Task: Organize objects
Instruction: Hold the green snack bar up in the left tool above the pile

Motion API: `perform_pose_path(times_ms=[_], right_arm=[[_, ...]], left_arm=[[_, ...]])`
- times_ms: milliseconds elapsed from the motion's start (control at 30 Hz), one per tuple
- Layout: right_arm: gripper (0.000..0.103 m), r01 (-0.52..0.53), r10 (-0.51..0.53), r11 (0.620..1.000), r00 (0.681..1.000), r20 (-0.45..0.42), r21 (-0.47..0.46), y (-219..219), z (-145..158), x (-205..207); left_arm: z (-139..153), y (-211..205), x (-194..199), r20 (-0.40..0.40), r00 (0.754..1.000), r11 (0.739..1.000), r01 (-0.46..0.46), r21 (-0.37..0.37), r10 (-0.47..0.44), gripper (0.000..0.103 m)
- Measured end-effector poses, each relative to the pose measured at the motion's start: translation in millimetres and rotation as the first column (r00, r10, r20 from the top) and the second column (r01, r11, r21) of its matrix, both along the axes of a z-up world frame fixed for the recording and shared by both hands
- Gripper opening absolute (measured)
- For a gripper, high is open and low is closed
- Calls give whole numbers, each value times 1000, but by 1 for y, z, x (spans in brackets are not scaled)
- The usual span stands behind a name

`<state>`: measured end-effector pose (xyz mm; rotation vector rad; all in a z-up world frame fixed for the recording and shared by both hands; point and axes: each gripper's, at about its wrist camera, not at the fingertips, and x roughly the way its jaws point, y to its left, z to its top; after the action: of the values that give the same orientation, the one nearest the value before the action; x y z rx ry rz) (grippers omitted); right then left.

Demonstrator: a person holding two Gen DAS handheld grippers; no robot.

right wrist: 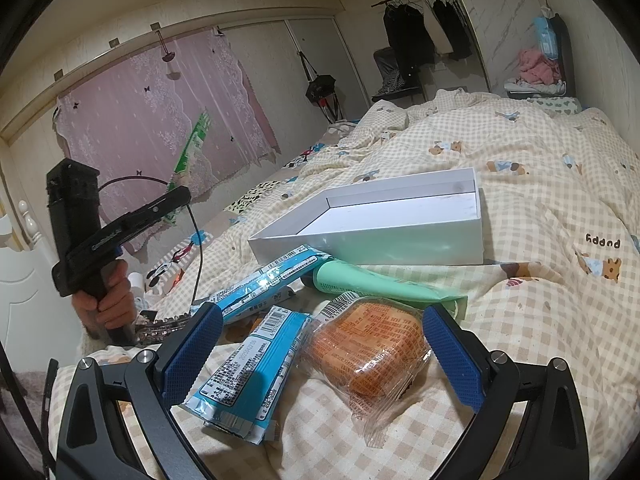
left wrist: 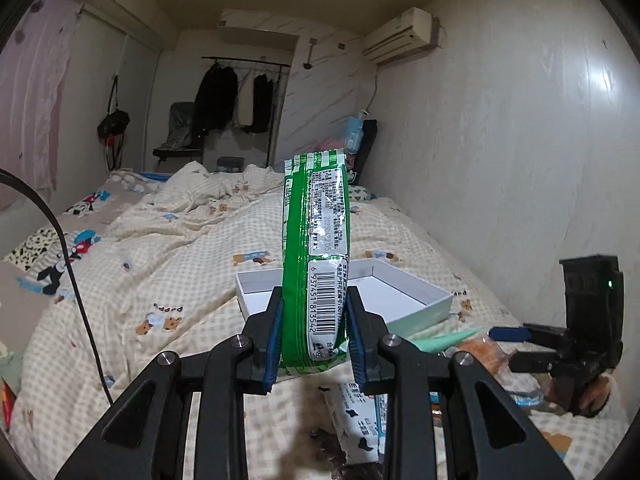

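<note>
Up in the air above the bed (left wrist: 192,248), the left gripper (left wrist: 314,320) clamps its blue pads on the lower end of a green packet (left wrist: 316,240), which stands upright between them. Beyond it, a white box (right wrist: 400,240) lies open on the checked quilt. The right gripper (right wrist: 320,352) hovers with jaws spread wide around an orange packet (right wrist: 372,352), not touching it; blue packets (right wrist: 248,376) and a mint-green tube (right wrist: 372,284) lie beside it.
</note>
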<state>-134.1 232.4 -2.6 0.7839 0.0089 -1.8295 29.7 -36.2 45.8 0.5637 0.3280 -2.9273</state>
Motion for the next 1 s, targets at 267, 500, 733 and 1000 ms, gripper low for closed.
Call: perform_pose_path(times_ms=[267, 500, 733, 1000], right_arm=[[101, 2, -2, 1000, 1000, 5, 0, 2, 0, -1], [101, 3, -3, 1000, 1000, 9, 1, 3, 0, -2], [101, 4, -4, 1000, 1000, 10, 4, 2, 0, -3], [101, 4, -5, 1000, 1000, 22, 19, 0, -1, -6]], left_arm=[[3, 13, 6, 4, 1000, 999, 21, -40, -21, 31], [-3, 19, 6, -3, 995, 995, 103, 0, -103, 33], [-23, 9, -6, 72, 988, 986, 129, 110, -137, 32], [-48, -18, -7, 165, 971, 948, 118, 295, -172, 32]])
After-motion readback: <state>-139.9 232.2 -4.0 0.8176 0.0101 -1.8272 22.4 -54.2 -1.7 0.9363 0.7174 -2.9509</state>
